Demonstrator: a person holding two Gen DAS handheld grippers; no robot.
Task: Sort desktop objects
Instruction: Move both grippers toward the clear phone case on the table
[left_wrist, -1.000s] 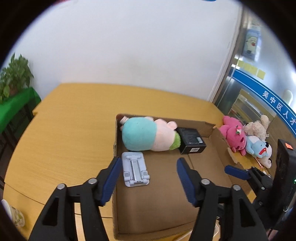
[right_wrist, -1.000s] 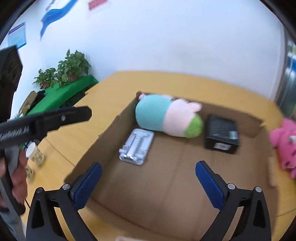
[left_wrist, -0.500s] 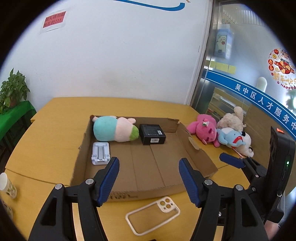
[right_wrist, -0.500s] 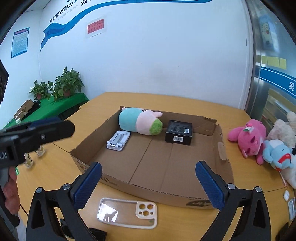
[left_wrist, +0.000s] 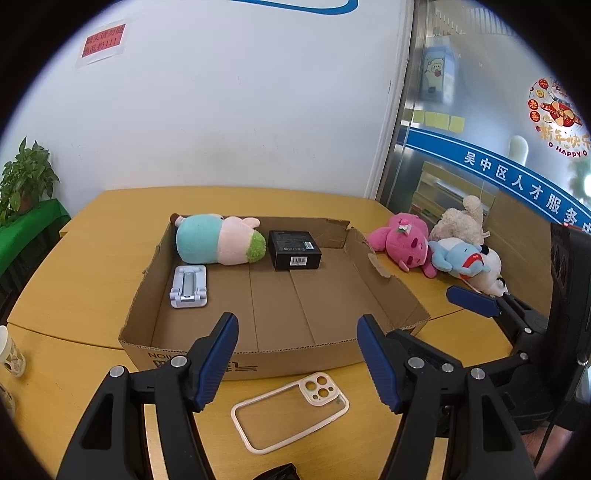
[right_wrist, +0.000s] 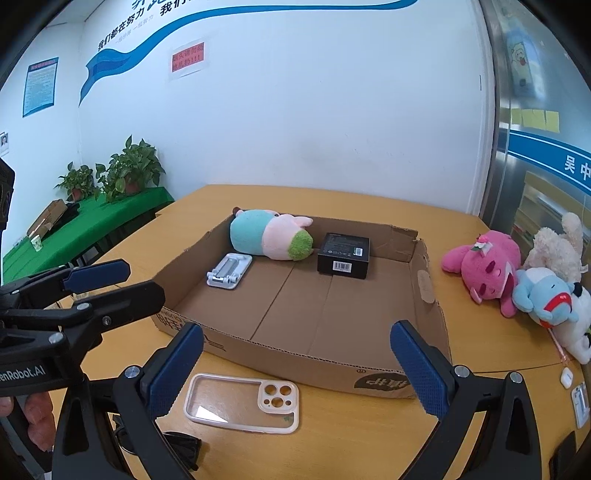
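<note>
A: Where do the two grippers stand?

B: The left gripper (left_wrist: 295, 354) hangs over the near edge of the bench (left_wrist: 92, 266), jaws apart with nothing between them. The right gripper (right_wrist: 295, 369) is beside it, jaws spread wider, also empty. Below both, on the bench by its near edge, lies a clear phone case (right_wrist: 242, 402) with a cream rim, just in front of the cardboard box (right_wrist: 428, 280).

A: What is in the box?

B: It is a shallow open box in the middle of the bench. Against its far wall lies a teal and pink plush toy (left_wrist: 218, 243) on its side, at the far left corner of the box. Just beside it along the same wall stands a small black box (left_wrist: 293, 249) with a barcode label facing the near side. A white phone stand (left_wrist: 188, 286) lies flat on the box floor near the left wall, in front of the plush toy.

A: And outside the box?

B: By the right edge of the bench there is a heap of soft toys: a pink plush (right_wrist: 484, 266), a cream plush (right_wrist: 554, 247) behind it, and a blue and white plush (right_wrist: 546, 299) nearer, all touching. A paper cup (left_wrist: 9, 354) stands at the left edge of the bench. Something dark (right_wrist: 181, 446) lies at the near edge below the right gripper; I cannot tell what it is.
</note>
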